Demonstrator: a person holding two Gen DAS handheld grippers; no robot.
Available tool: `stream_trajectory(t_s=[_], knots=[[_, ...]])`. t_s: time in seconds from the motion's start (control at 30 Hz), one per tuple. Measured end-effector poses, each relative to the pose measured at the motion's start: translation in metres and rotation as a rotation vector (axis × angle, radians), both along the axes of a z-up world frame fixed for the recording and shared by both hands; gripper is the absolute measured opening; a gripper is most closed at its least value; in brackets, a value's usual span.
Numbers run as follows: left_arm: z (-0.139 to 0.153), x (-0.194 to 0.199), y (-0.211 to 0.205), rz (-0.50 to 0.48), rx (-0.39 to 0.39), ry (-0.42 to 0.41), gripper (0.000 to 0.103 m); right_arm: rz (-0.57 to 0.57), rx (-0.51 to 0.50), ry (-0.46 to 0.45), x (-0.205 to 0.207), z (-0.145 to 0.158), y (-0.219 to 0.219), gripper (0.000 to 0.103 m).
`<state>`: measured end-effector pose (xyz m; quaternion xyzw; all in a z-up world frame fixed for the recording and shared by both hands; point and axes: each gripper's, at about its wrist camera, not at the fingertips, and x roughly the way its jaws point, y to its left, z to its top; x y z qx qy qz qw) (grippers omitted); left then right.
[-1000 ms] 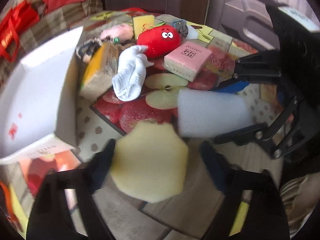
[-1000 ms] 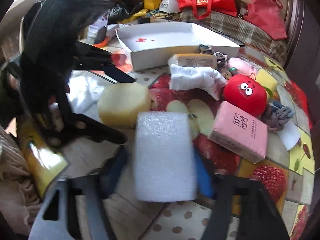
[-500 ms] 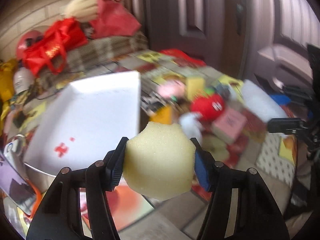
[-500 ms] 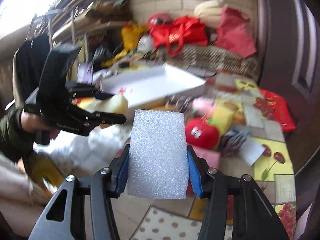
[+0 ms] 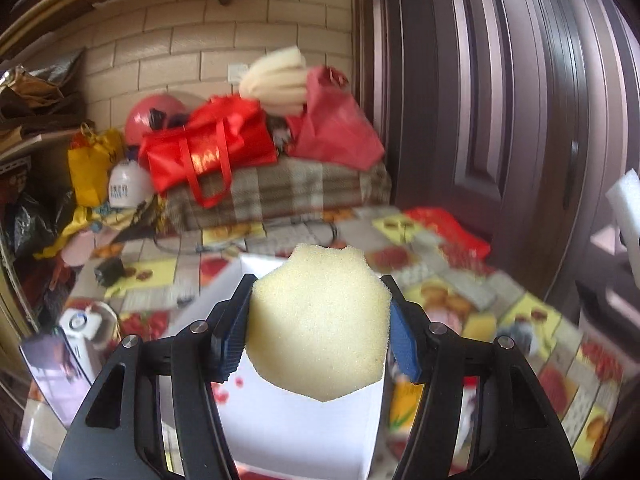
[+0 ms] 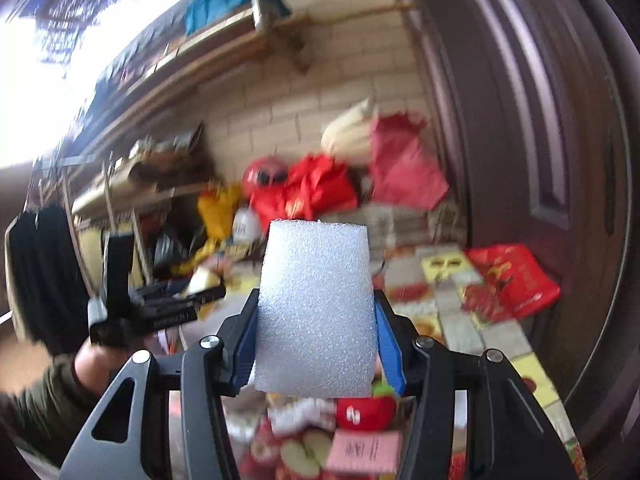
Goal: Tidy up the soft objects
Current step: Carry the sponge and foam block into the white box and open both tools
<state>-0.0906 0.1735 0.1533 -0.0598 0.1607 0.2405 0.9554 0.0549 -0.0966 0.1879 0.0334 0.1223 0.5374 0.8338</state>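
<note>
My left gripper is shut on a pale yellow sponge and holds it in the air above the white box. My right gripper is shut on a white foam block, raised above the table. Under it lie the red plush toy, the pink pack and a white cloth. The left gripper also shows in the right wrist view, off to the left. An edge of the foam block shows at the right of the left wrist view.
The table has a fruit-print cloth. Red bags and a plaid blanket are piled at the far wall. A dark door stands on the right. A small white appliance sits at the left.
Both grippers have risen and tilted up with their sponges. The left one has moved over the white box. The views now show the wall and door.
</note>
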Motion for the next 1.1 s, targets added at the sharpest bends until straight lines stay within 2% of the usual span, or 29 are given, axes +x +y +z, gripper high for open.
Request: stream_trajectory(t_s=[0.13,0.23,0.37,0.43,0.7,0.83,1.1], knots=[[0.031,0.0,0.011,0.02,-0.02,-0.082,0.061,-0.059,0.088,0.032,0.009,0.017,0.009,0.052],[0.047,-0.006,0.019,0.026,-0.013,-0.119,0.061,-0.068,0.145,0.017,0.01,0.038,0.018,0.052],[0.041,-0.017,0.026,0.07,0.042,-0.096,0.061,-0.047,0.197,-0.022,0.001,0.062,0.028,0.052],[0.034,-0.016,0.033,0.071,0.025,-0.08,0.061,-0.035,0.195,-0.021,-0.004,0.06,0.037,0.052],[-0.003,-0.002,0.068,0.118,-0.037,0.012,0.061,0.001,0.067,0.088,-0.004,0.016,0.092,0.052],[-0.018,0.005,0.077,0.142,-0.056,0.045,0.061,0.013,-0.004,0.111,-0.002,-0.004,0.117,0.052],[-0.067,0.028,0.103,0.168,-0.167,0.177,0.061,0.094,-0.214,0.293,0.011,-0.073,0.181,0.052]])
